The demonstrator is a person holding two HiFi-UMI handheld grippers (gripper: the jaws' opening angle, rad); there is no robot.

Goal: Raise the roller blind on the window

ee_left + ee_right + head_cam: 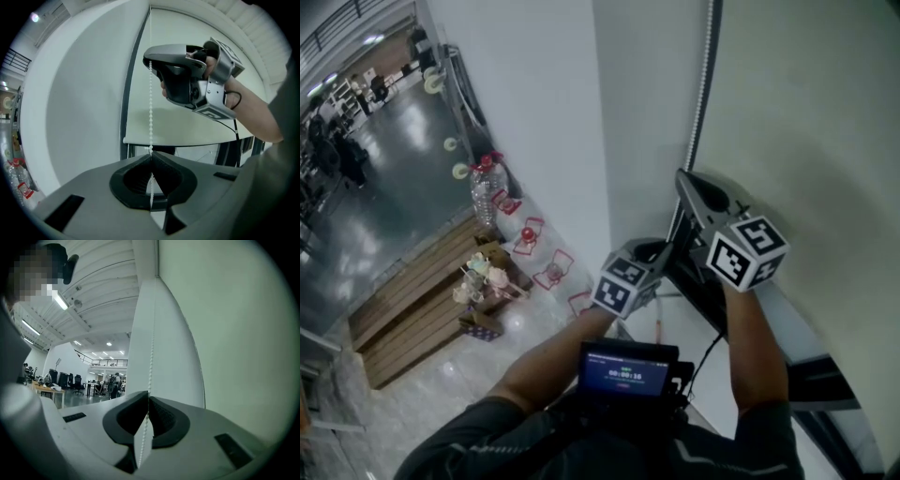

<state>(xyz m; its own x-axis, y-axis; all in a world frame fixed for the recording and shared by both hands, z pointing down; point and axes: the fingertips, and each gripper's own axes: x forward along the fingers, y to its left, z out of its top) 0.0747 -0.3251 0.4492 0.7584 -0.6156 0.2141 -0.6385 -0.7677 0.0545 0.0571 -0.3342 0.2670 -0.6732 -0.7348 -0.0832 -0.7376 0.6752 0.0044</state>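
Clamping one bead chain (150, 103), left gripper (151, 157) below, right gripper (146, 398) above, both closed, one roller blind (187, 123).

The roller blind (187, 117) is plain, pale fabric, lowered, its bottom bar (187, 139) level with dark window glass showing below. Its white bead chain (150, 103) hangs straight and taut near the blind's left edge, pinched at 2 places: in the left gripper (151, 158) and, higher, the right gripper (148, 401).
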